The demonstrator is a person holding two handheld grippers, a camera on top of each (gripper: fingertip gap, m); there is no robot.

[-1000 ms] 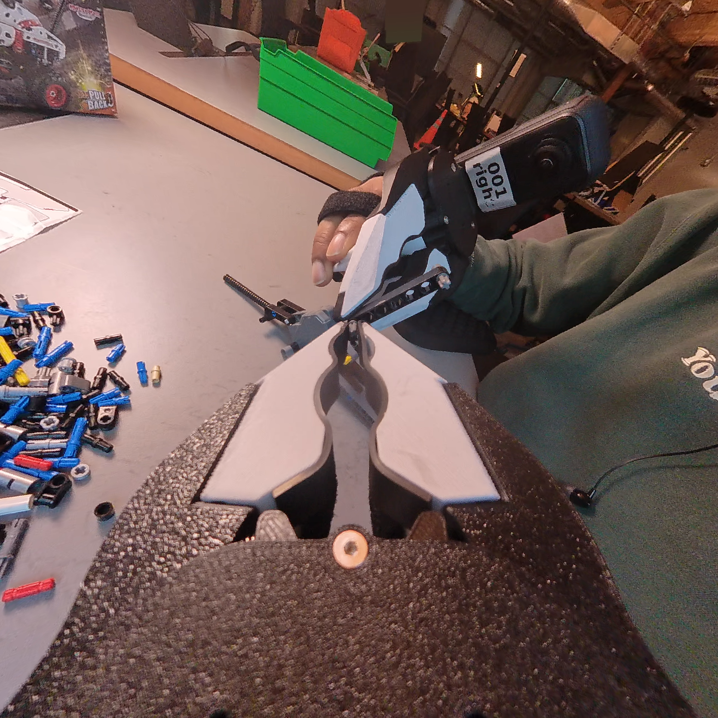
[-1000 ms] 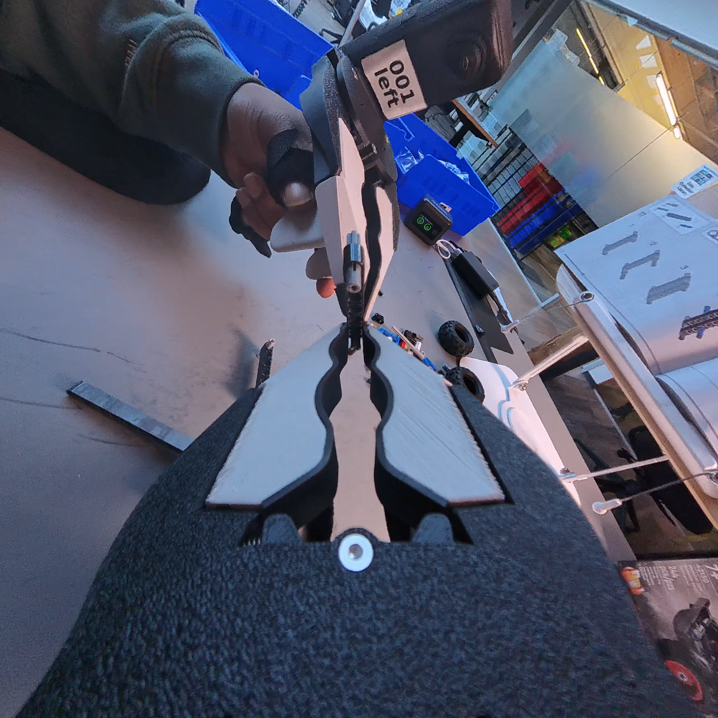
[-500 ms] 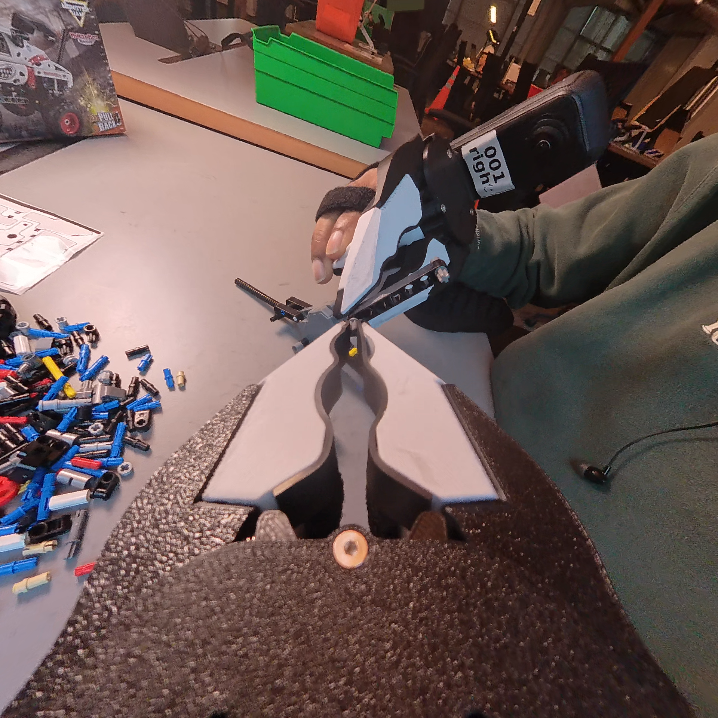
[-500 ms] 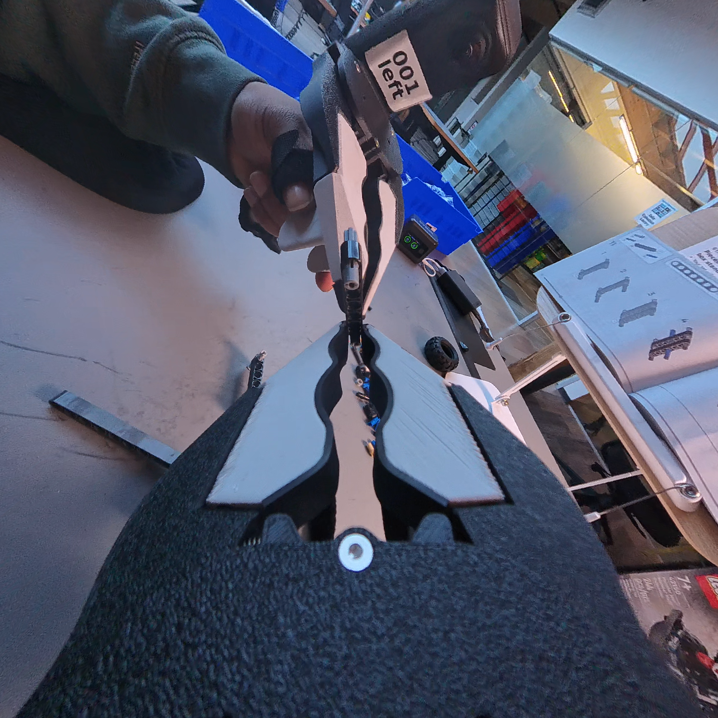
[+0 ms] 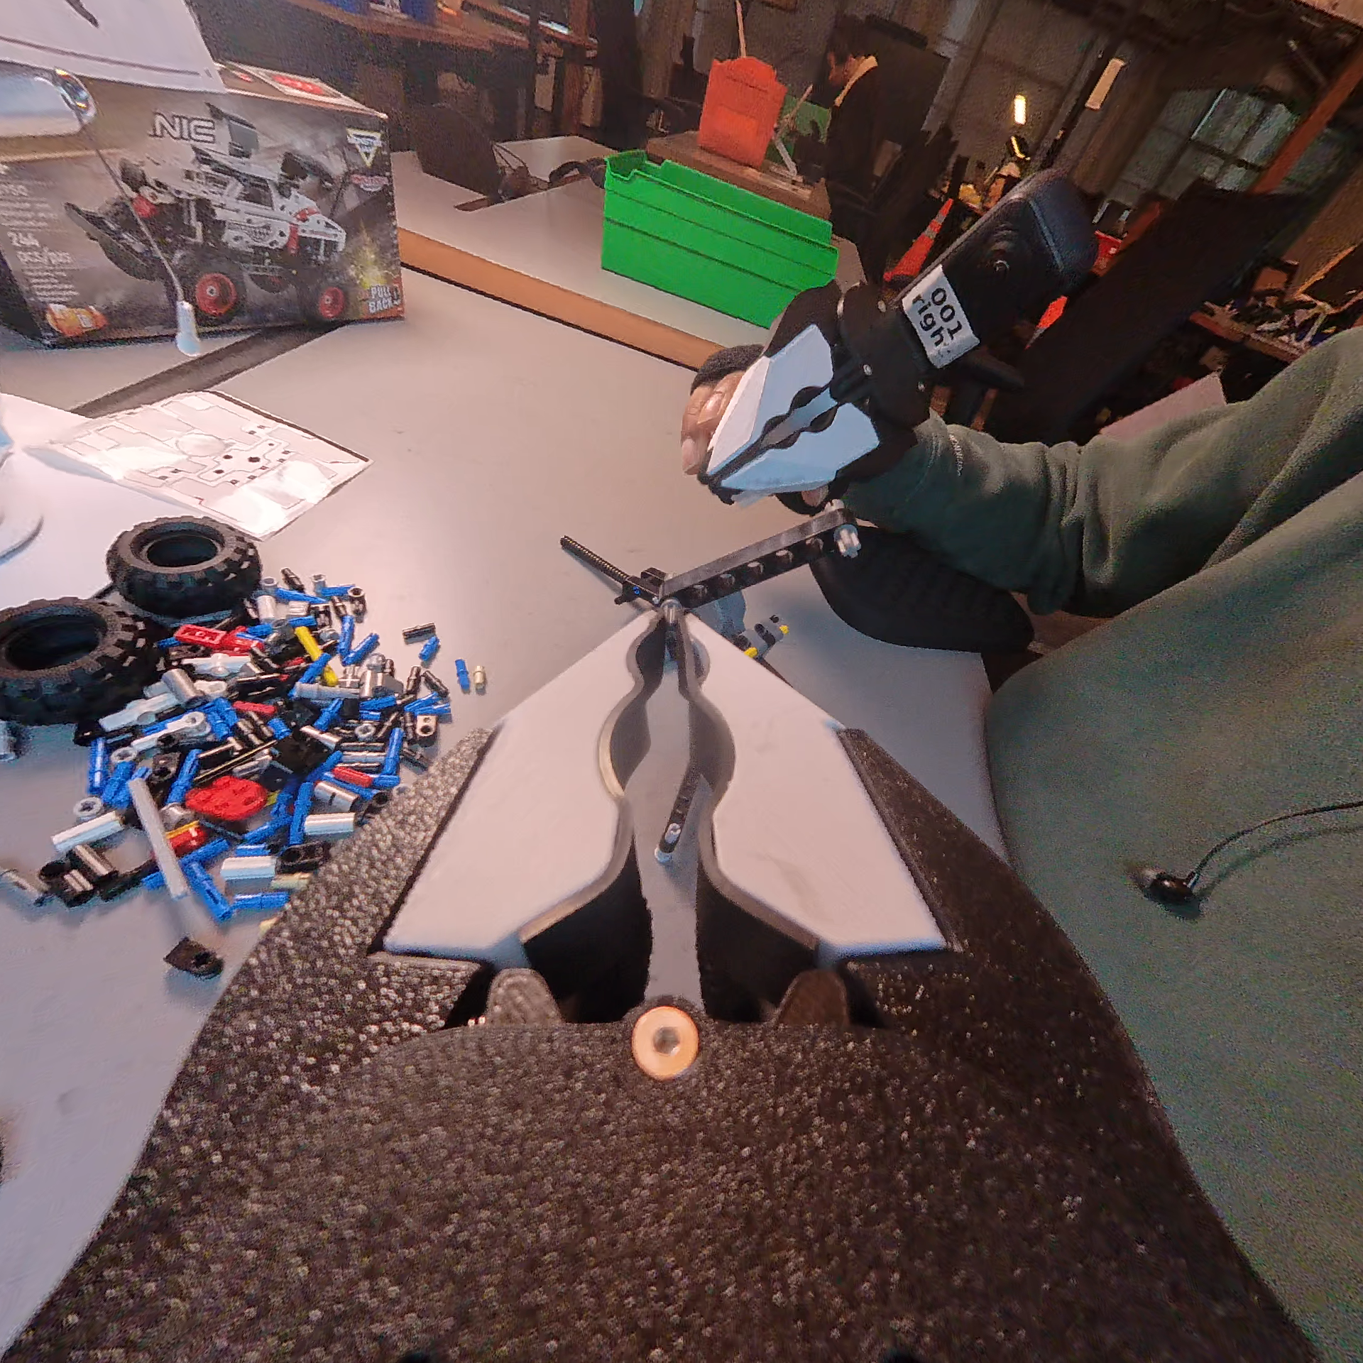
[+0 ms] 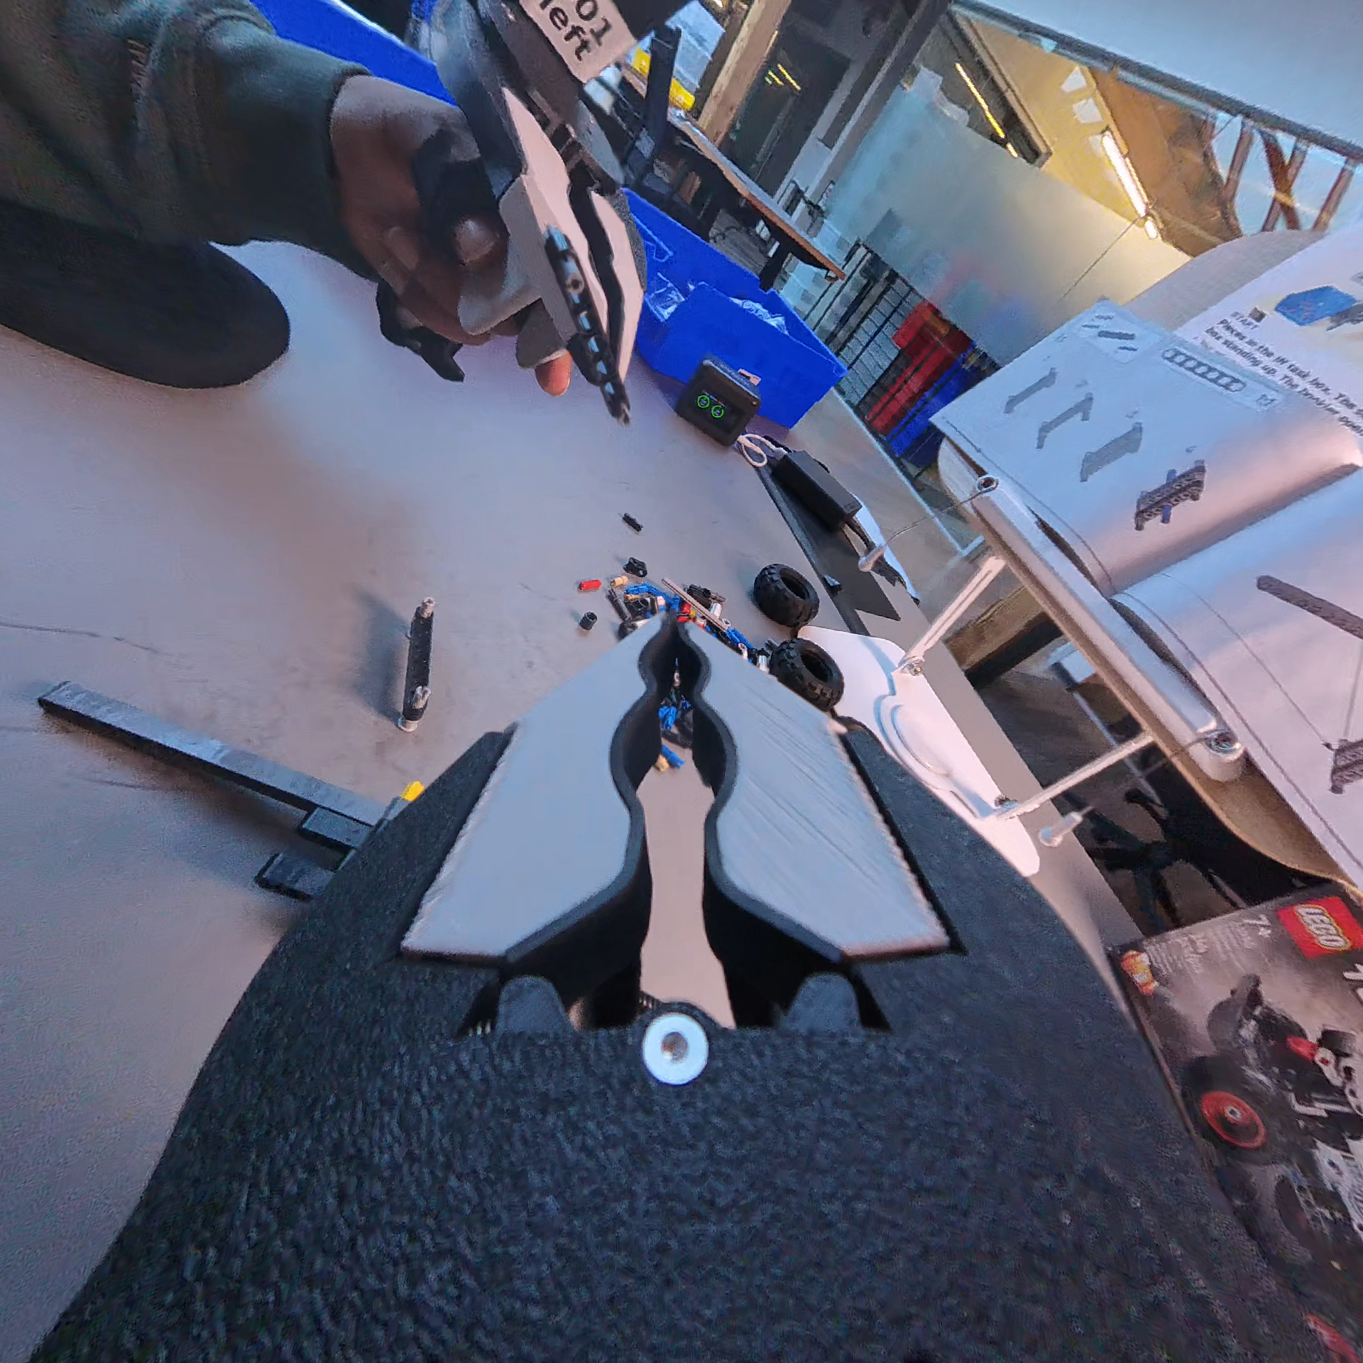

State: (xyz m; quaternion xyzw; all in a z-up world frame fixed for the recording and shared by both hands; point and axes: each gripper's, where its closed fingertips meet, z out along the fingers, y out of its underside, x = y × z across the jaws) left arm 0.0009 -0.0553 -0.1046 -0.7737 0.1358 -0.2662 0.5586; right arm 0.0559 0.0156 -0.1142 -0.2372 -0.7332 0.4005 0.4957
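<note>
At the tip of the left claw (image 5: 673,627), seen from its own camera, a black beam (image 5: 745,568) is pinched by one end. Its length runs ahead and to the right, clear of the table (image 5: 516,413). The right claw (image 5: 712,472) hangs just above the beam's far end without touching it, fingers pressed together on nothing. Half a second ago it gripped that same beam nose to nose with the left claw. Now it has let go and lifted off, so the left claw carries the beam alone. Under the gap between the left fingers a short rod (image 5: 682,804) lies on the table. Left of the claw sits a pile of parts (image 5: 258,737), with two tyres (image 5: 184,560) and a sheet (image 5: 206,457) beyond it. A box (image 5: 199,206) stands farther ahead on the left, and green bins (image 5: 708,243) stand far ahead.

Ahead and to the upper left of the right claw (image 6: 675,627), in its own view, the left claw (image 6: 590,354) is clamped on the beam (image 6: 571,276), whose free end points down at the table. The right claw's tips meet, empty. The rod (image 6: 417,664) lies on the table to its left, with a flat black strip (image 6: 199,748) nearer on that side. The pile (image 6: 664,597) lies straight beyond the tips, a booklet (image 6: 1180,413) stands to the right, and blue bins (image 6: 708,317) stand behind the left claw.
</note>
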